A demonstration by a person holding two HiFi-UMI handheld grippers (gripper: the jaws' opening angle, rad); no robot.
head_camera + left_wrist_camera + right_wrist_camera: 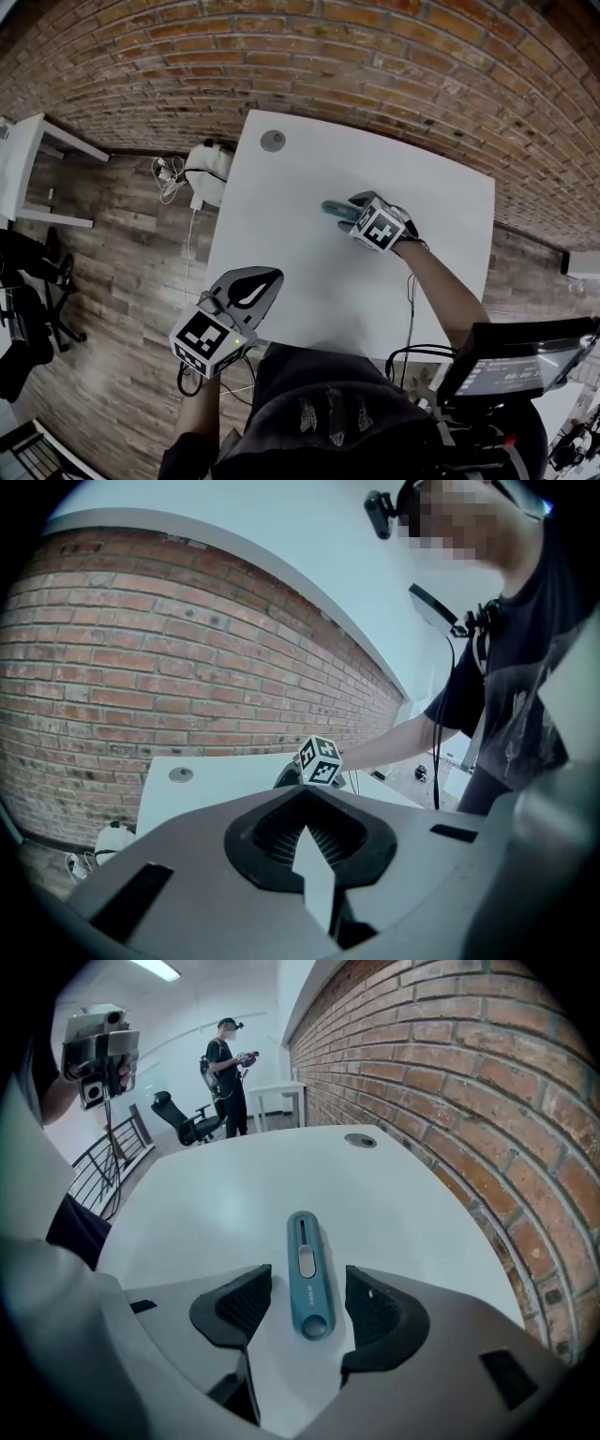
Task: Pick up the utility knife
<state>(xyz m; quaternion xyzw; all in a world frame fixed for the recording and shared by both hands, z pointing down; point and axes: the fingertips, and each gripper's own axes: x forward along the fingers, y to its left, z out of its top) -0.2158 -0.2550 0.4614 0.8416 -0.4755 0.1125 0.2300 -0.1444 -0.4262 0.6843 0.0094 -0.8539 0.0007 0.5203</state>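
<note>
Two parted jaws of the right gripper (307, 1305) straddle the teal utility knife (307, 1269), not touching it; centre on its body before closing. Left gripper (305, 841): closed, empty.

place: office-like studio | cues: brick wall (375, 56), white table (300, 262), office chair (184, 1121), wood floor (131, 272)

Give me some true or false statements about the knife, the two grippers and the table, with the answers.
1. The utility knife lies flat on the white table. True.
2. The right gripper is shut on the knife. False: its jaws stand apart on either side of the knife and do not press it.
3. The left gripper is shut and holds nothing. True.
4. The knife is red. False: it is teal.
</note>
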